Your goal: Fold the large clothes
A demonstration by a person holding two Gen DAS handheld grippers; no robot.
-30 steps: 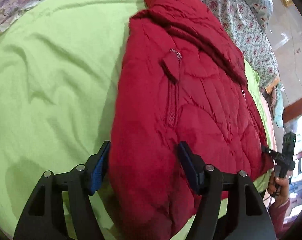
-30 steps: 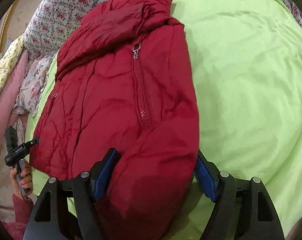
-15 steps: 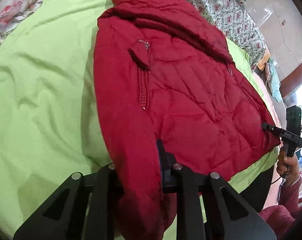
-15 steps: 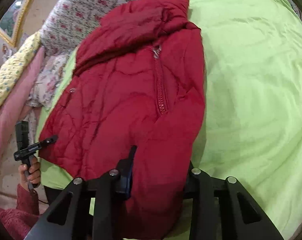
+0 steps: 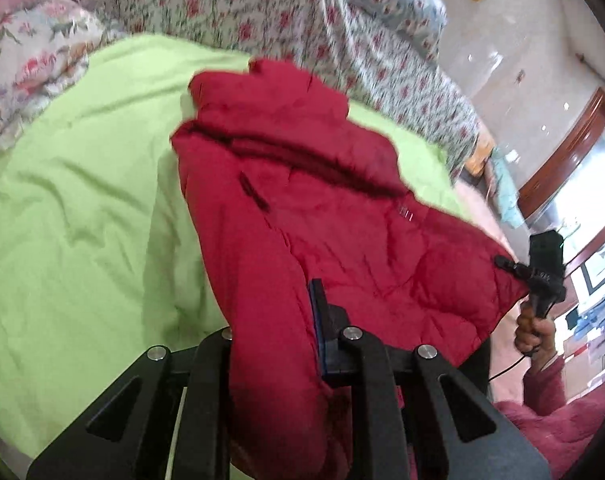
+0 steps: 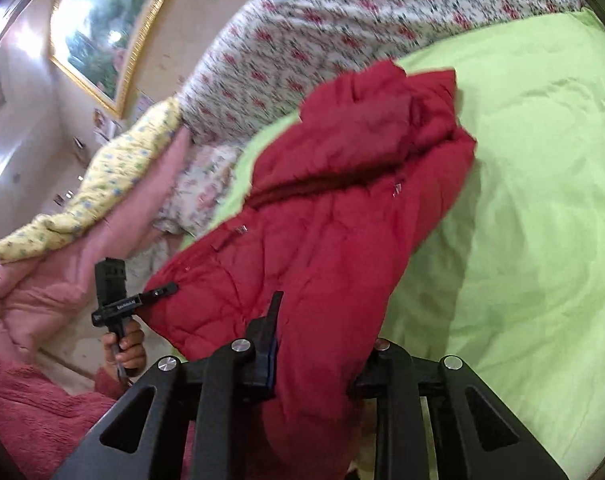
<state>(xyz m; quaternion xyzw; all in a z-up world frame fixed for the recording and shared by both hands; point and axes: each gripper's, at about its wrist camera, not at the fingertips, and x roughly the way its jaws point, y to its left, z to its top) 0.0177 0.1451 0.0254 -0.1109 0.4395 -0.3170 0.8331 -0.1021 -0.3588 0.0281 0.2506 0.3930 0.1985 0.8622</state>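
A red quilted puffer jacket [image 5: 322, 216] lies lengthwise on a lime green bedsheet [image 5: 74, 216], collar at the far end. My left gripper [image 5: 274, 320] is shut on the jacket's near hem corner, which bulges between the jaws. My right gripper [image 6: 322, 340] is shut on the other near hem corner of the jacket [image 6: 342, 224]. The near end is lifted off the green sheet [image 6: 522, 220]. Each view shows the other gripper at the jacket's far bottom corner: the right gripper [image 5: 514, 266] and the left gripper [image 6: 162, 290].
A floral quilt [image 5: 302, 20] is bunched along the head of the bed. A floral pillow [image 5: 26, 64] lies at the far left. Pink and yellow bedding [image 6: 82, 216] hangs off the bed's side. A framed picture [image 6: 102, 28] hangs on the wall.
Both grippers went from open around the hem to shut on it, then lifted and pulled the near end up; the views tilted up toward the headboard and wall.
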